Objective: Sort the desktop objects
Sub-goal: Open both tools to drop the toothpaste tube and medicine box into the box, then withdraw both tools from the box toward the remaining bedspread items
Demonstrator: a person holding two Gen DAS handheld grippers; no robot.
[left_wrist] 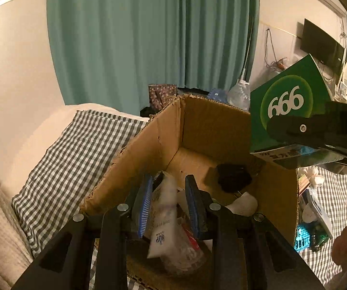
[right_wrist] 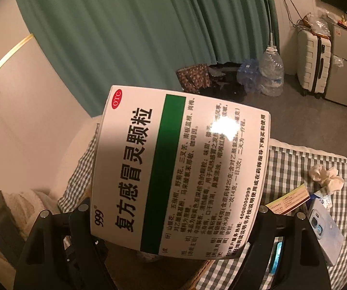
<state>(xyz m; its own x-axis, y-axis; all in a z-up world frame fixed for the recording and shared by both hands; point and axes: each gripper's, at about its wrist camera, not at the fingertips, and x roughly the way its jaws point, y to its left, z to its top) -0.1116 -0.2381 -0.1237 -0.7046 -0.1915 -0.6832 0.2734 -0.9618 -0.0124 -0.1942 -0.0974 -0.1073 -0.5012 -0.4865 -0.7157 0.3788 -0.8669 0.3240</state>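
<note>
A brown cardboard box (left_wrist: 217,133) stands open on the checked bedspread. Inside lie a black item (left_wrist: 232,177), white paper scraps (left_wrist: 243,203) and a clear plastic packet (left_wrist: 166,222). My left gripper (left_wrist: 169,205), with blue pads, hangs over the box's near side; the packet sits between its fingers, and I cannot tell if they press on it. My right gripper (left_wrist: 318,130) is shut on a green and white medicine box (left_wrist: 287,101), held above the box's right wall. In the right wrist view the medicine box (right_wrist: 180,174) fills the middle.
On the checked bedspread (right_wrist: 301,166) right of the cardboard box lie a crumpled tissue (right_wrist: 325,175), an orange-edged small box (right_wrist: 289,200) and a pale phone case (right_wrist: 325,229). A pillow (left_wrist: 76,154) lies left. Water bottles (right_wrist: 271,72) and a suitcase (right_wrist: 314,65) stand on the floor.
</note>
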